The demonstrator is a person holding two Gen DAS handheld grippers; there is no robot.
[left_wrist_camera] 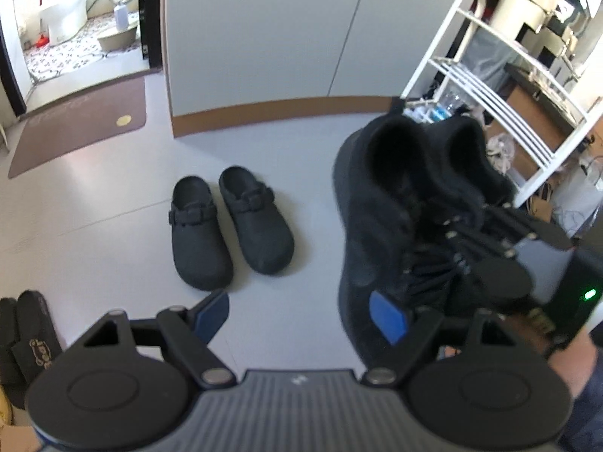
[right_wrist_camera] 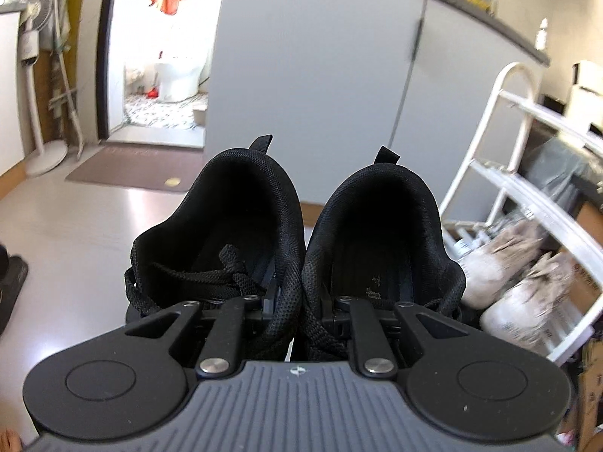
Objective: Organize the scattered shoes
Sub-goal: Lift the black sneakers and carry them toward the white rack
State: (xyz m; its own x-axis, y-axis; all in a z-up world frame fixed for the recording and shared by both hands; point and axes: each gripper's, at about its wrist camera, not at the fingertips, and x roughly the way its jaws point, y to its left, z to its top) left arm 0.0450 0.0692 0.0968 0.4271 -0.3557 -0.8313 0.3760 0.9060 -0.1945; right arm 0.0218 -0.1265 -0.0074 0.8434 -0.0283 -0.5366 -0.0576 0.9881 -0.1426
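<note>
right gripper (right_wrist_camera: 301,307) clenched on black sneakers (right_wrist_camera: 294,233) (both inner collars); left gripper (left_wrist_camera: 301,310) released, empty; clogs (left_wrist_camera: 230,226) on floor

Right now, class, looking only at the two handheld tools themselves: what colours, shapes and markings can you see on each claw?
The left claw has black linkage bars, silver rivets, two round black discs, a ribbed grey body with a small white mark, and blue pads. The right claw shares that build; its pads are hidden. A green light glows on its black housing.
</note>
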